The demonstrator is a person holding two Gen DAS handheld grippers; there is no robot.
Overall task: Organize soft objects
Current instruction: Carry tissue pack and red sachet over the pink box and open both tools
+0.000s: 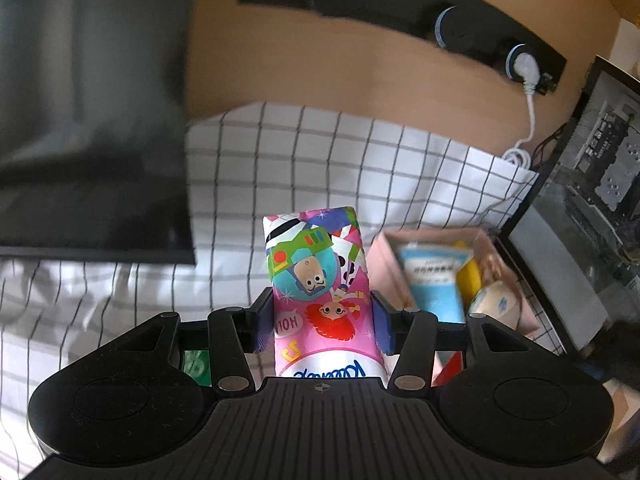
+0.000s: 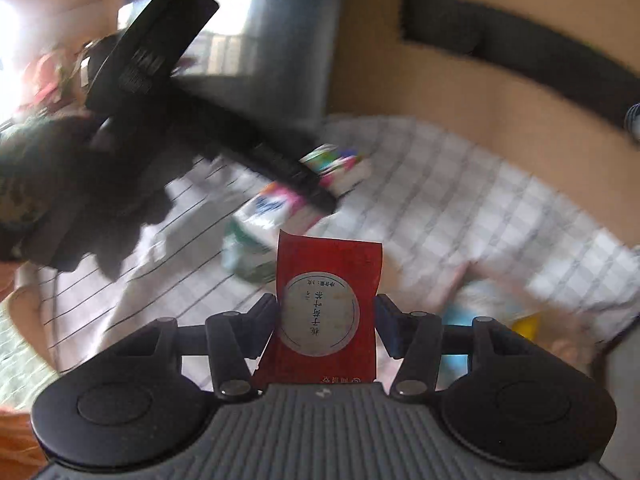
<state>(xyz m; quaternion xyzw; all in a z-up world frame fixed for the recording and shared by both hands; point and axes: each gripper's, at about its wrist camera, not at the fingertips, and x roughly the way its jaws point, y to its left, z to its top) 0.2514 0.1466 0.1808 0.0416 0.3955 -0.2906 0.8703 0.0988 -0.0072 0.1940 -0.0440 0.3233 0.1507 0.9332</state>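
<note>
My left gripper (image 1: 322,320) is shut on a pink cartoon-printed tissue pack (image 1: 316,276), held above the checked cloth (image 1: 340,160). In the right wrist view the right gripper (image 2: 326,320) is shut on a red sachet (image 2: 326,304) with a white round label, lifted over the cloth. The same view shows the left gripper (image 2: 320,192) and a gloved hand (image 2: 80,200) at the left, blurred, carrying the tissue pack (image 2: 276,200). A pink box (image 1: 384,264) to the right of the tissue pack holds a blue-and-white pack (image 1: 432,280), something yellow and a pale round item.
A dark monitor (image 1: 88,120) stands at the left. A black power strip (image 1: 400,4) with a white plug (image 1: 524,65) is on the tan wall. A glass-sided computer case (image 1: 592,184) stands at the right. A green-and-white pack (image 2: 244,256) lies on the cloth, blurred.
</note>
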